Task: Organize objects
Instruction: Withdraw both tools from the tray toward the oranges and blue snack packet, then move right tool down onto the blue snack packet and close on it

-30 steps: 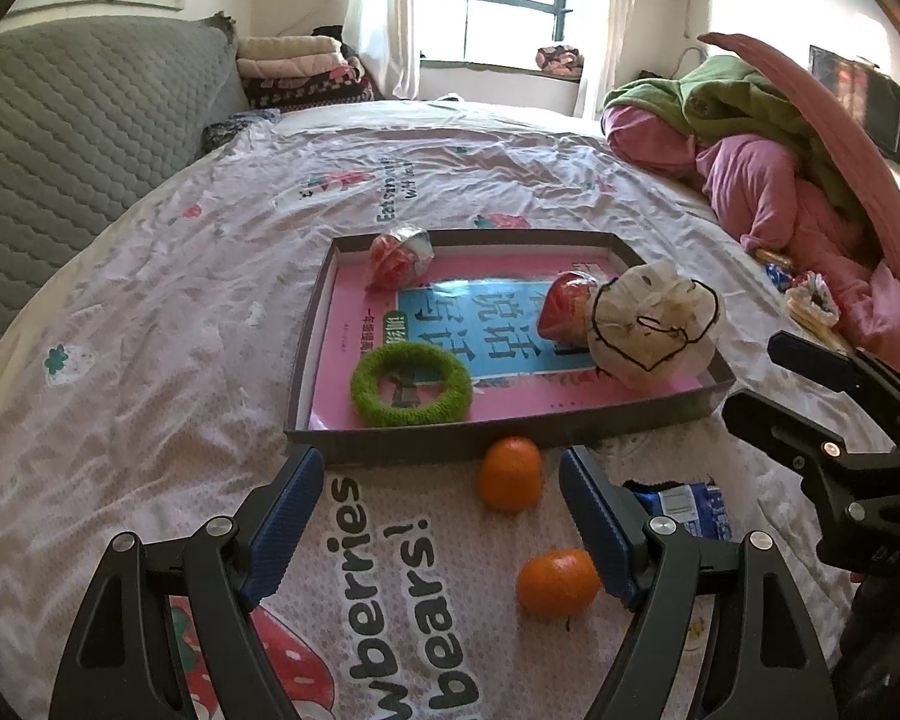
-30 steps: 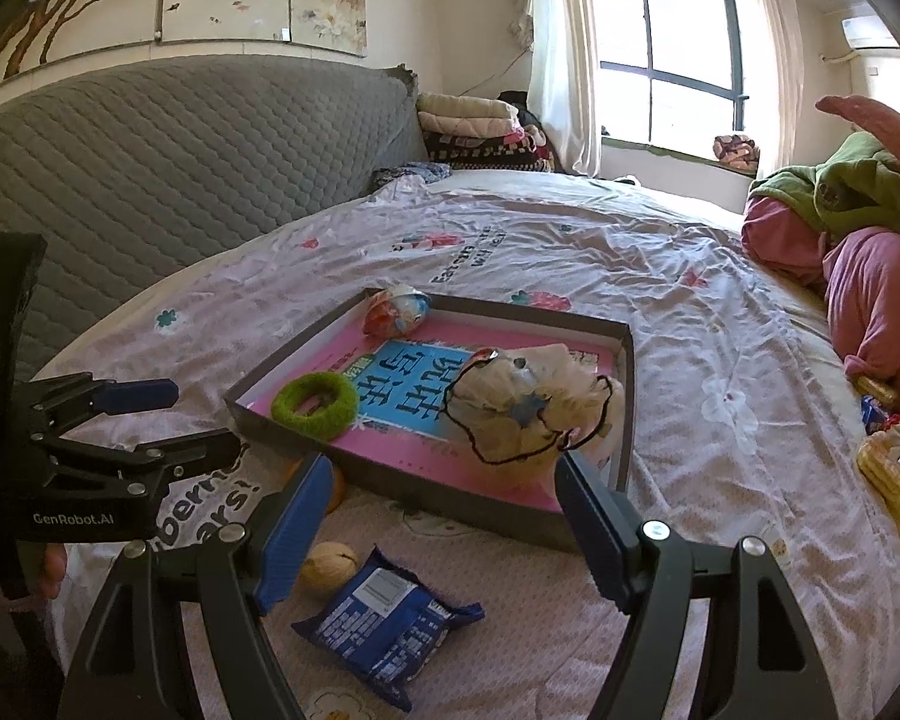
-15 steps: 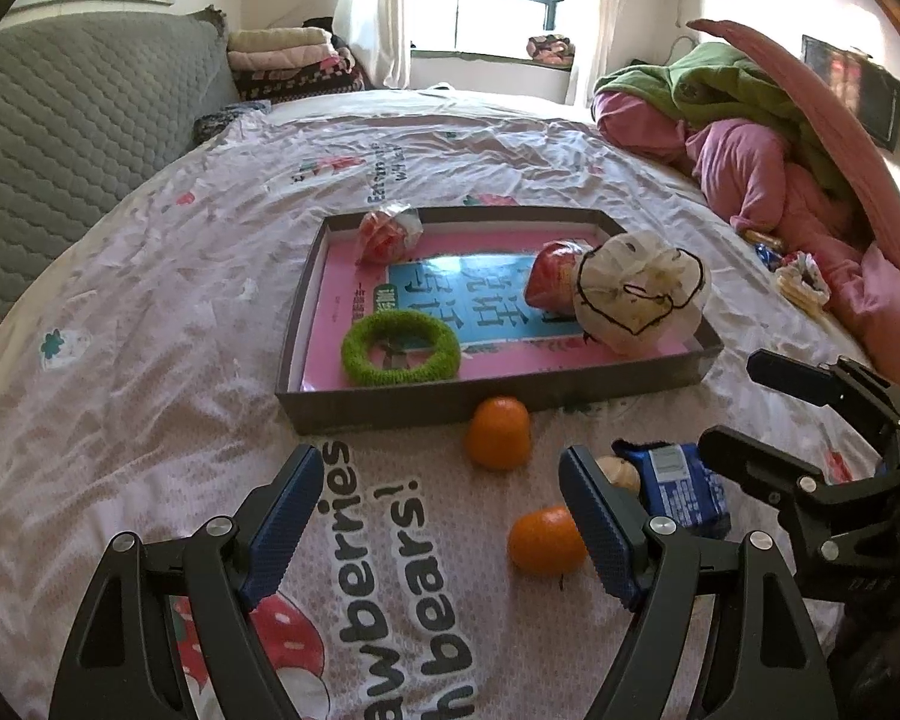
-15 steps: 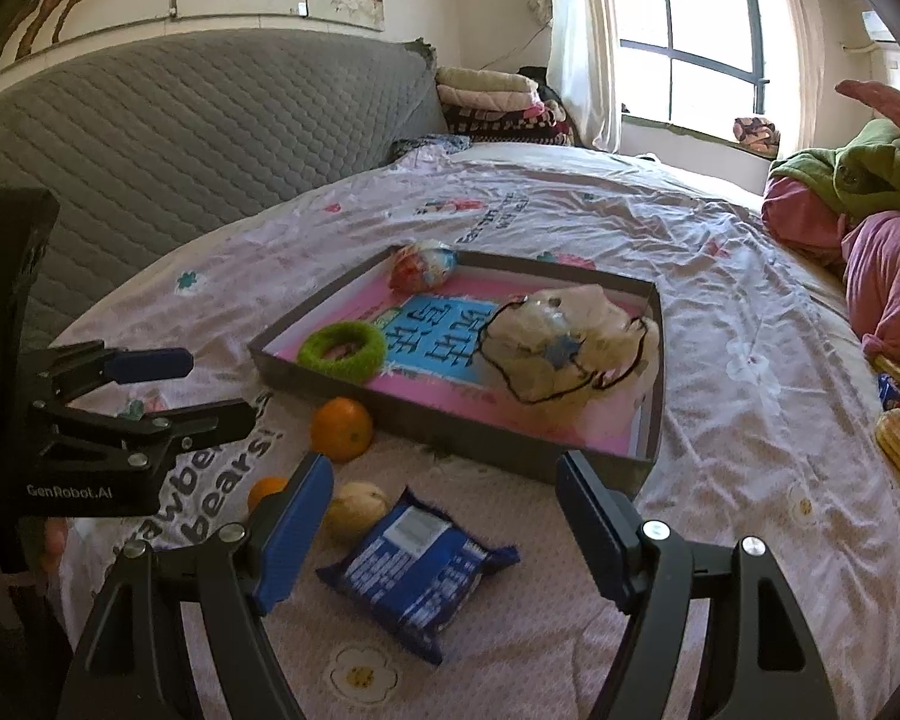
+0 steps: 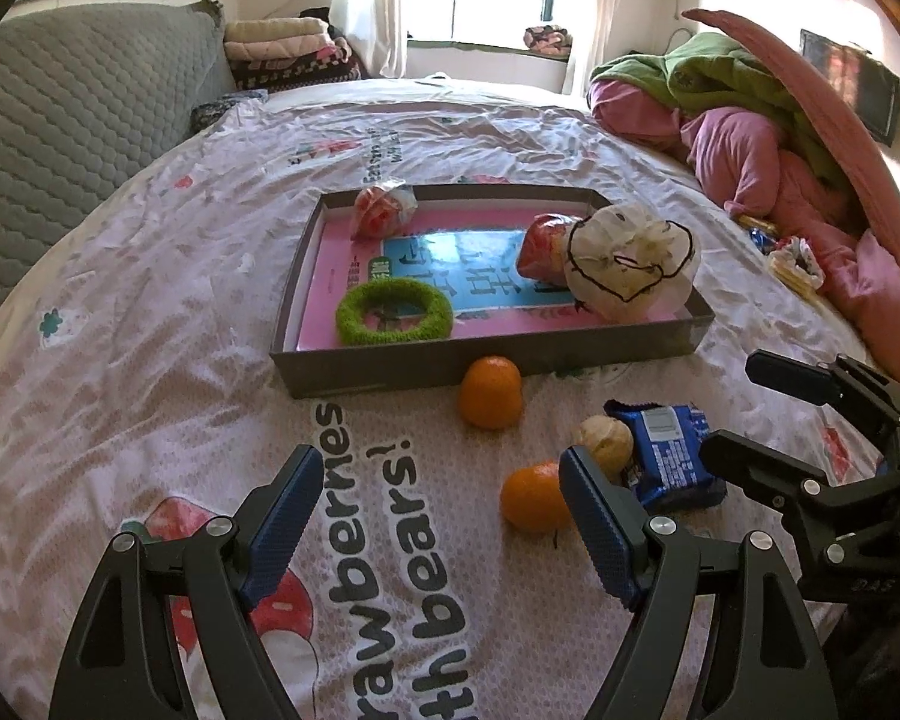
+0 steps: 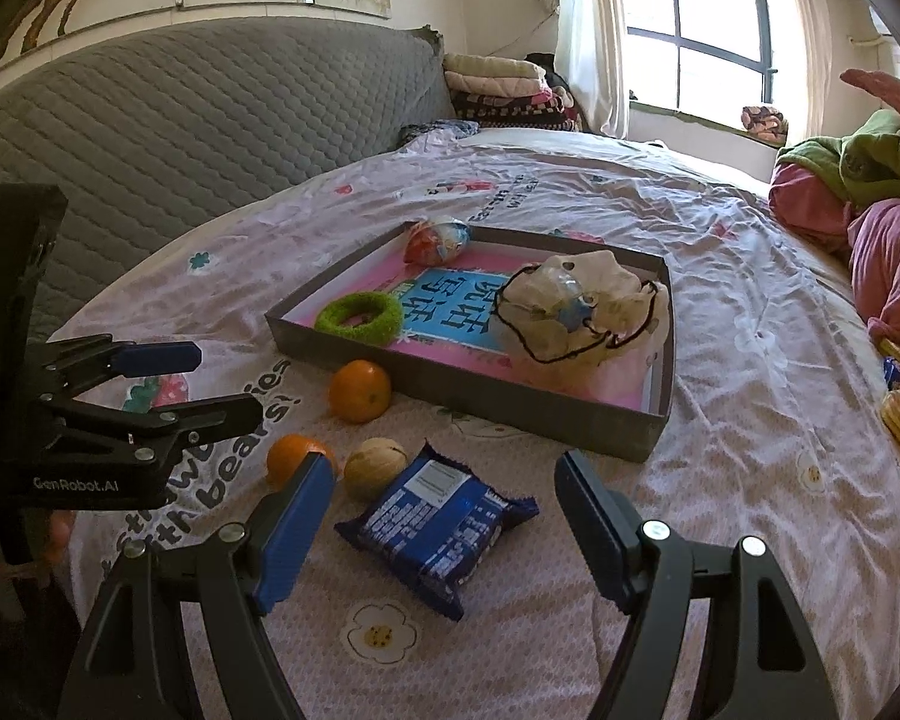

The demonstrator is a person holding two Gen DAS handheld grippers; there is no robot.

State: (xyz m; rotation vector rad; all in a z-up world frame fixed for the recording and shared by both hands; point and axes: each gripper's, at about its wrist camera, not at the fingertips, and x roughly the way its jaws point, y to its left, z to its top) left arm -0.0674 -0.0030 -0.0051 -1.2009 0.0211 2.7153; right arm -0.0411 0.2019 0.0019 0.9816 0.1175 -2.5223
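Note:
A shallow grey box [image 5: 486, 369] [image 6: 468, 390] with a pink floor lies on the bed. It holds a green ring [image 5: 395, 318] [image 6: 360, 318], a crumpled white bag [image 5: 630, 264] [image 6: 582, 312] and two red wrapped items [image 5: 384, 210] [image 5: 540, 246]. In front of the box lie two oranges [image 5: 491, 391] [image 5: 534, 495], a tan ball [image 5: 603, 444] [image 6: 373, 461] and a blue snack packet [image 5: 669, 450] [image 6: 438, 531]. My left gripper [image 5: 435, 516] is open above the sheet, its right finger beside the near orange. My right gripper [image 6: 438, 528] is open with the packet lying between its fingers, untouched.
A grey quilted headboard [image 6: 168, 114] runs along the left. Pink and green bedding [image 5: 750, 132] is heaped at the right, with small snack packets [image 5: 795, 258] beside it. Folded blankets [image 5: 282, 54] sit under the window. Each gripper shows in the other's view.
Both grippers have sunk a little and drawn back from the box, so the near orange, tan ball and blue packet now show more fully. Nothing was grasped.

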